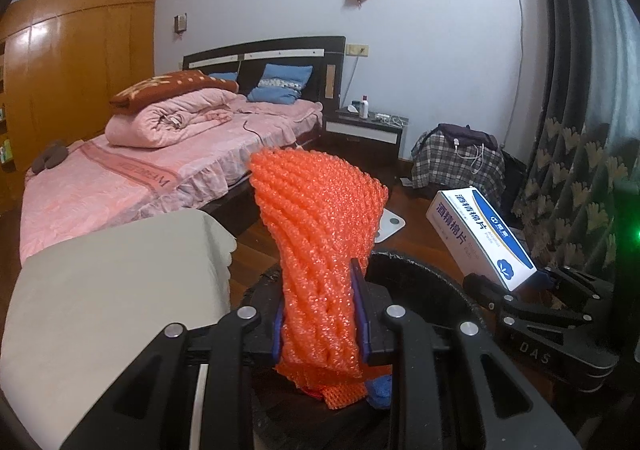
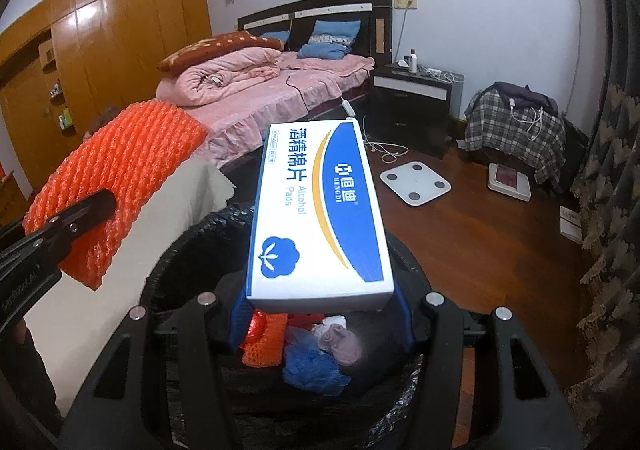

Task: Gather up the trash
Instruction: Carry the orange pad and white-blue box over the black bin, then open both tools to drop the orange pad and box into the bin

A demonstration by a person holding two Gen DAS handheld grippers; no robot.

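Observation:
My left gripper (image 1: pixel 320 314) is shut on an orange foam net sleeve (image 1: pixel 320 234) and holds it upright over a black-lined trash bin (image 1: pixel 424 274). The sleeve also shows at the left of the right wrist view (image 2: pixel 120 178). My right gripper (image 2: pixel 320 306) is shut on a white and blue alcohol pads box (image 2: pixel 316 218) and holds it above the bin's rim (image 2: pixel 180 250). The box also shows in the left wrist view (image 1: pixel 480 238). Inside the bin lie orange netting (image 2: pixel 262 354), a blue crumpled bag (image 2: pixel 312 366) and pale tissue (image 2: pixel 340 338).
A table with a beige cloth (image 1: pixel 104 290) stands left of the bin. A bed with pink bedding (image 1: pixel 160 154) is behind. A white scale (image 2: pixel 416 178) lies on the wood floor, a nightstand (image 2: pixel 416 98) and plaid-covered pile (image 2: pixel 516 130) beyond. Curtains (image 2: pixel 608 210) hang right.

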